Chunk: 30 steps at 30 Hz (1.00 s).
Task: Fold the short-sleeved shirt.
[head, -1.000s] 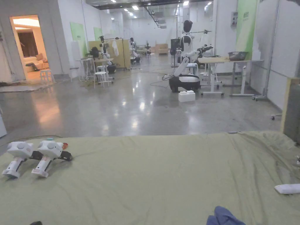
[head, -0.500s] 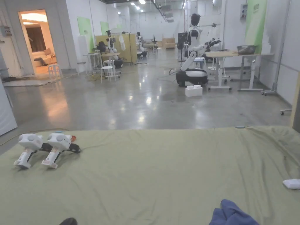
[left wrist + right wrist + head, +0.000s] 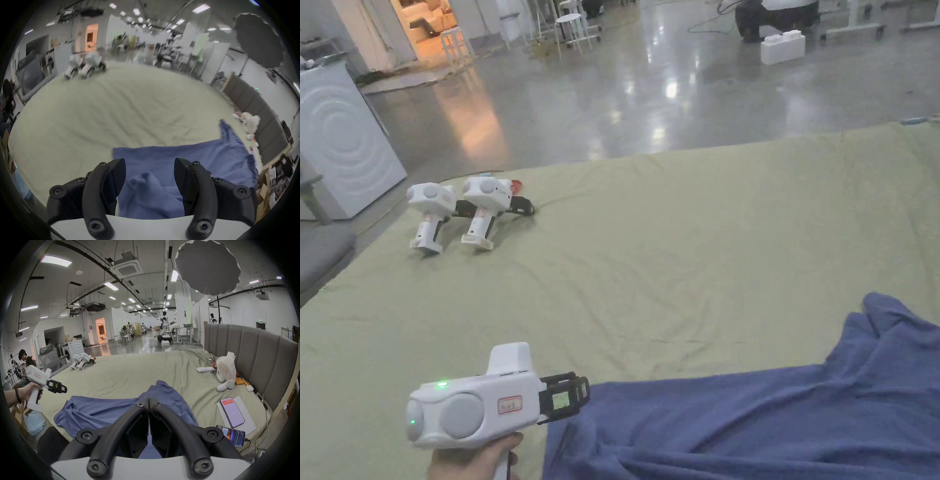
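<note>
head: blue shirt (image 3: 750, 419) rumpled at bed (image 3: 687, 250) near edge, wide bare green sheet beyond; left gripper (image 3: 575, 395) at its left hem | left gripper view: jaws released, soft fold between them, untouched | right gripper view: right gripper (image 3: 148, 404) jaws clenched, over shirt; whether cloth is pinched, cannot tell

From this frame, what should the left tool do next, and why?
Probably lower the left tool and close it on the rumpled near edge of the blue shirt. Its jaws stand open above the cloth and hold nothing, and the shirt lies bunched on the green sheet, so it needs spreading flat before any fold.
</note>
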Motion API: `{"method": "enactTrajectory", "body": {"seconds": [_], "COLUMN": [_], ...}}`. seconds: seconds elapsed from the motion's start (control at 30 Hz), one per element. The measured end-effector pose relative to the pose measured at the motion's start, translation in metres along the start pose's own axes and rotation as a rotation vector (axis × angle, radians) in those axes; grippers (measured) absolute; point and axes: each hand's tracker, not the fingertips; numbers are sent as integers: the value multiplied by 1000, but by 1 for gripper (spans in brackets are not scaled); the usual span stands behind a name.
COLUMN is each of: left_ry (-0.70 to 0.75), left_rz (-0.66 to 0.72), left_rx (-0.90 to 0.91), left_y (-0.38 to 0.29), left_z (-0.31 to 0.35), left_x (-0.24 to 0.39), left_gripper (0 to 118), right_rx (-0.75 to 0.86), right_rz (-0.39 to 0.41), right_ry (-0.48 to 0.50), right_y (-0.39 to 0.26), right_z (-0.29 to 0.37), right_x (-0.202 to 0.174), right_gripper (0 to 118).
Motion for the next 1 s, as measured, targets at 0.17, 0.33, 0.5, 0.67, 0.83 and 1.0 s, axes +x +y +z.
{"method": "enactTrajectory", "body": {"seconds": [0.17,0.33,0.5,0.67,0.83,1.0], "left_ry": [77,133,143,125,109,105], "left_rz": [110,76,-11,1,34,33], "left_rx": [-56,-101,-164,-214,-215,-209], "left_y": [4,-5,-2,6,5,3], "left_z": [-67,-87,-98,-105,-106,-104], "left_x": [-25,-22,2,-5,-12,-12], "left_gripper": [67,38,1,1,1,1], "right_rx": [-66,-113,-158,-252,-456,-731], "right_rz": [-23,-44,-88,-70,-93,-137], "right_ry": [-46,-81,-73,-61,-77,-149], "right_y": [-7,-14,-11,20,32,-12], "right_z": [-10,-15,-39,-119,-247,-339], "right_x": [17,30,42,71,113,138], "right_gripper": [0,0,0,46,76,65]}}
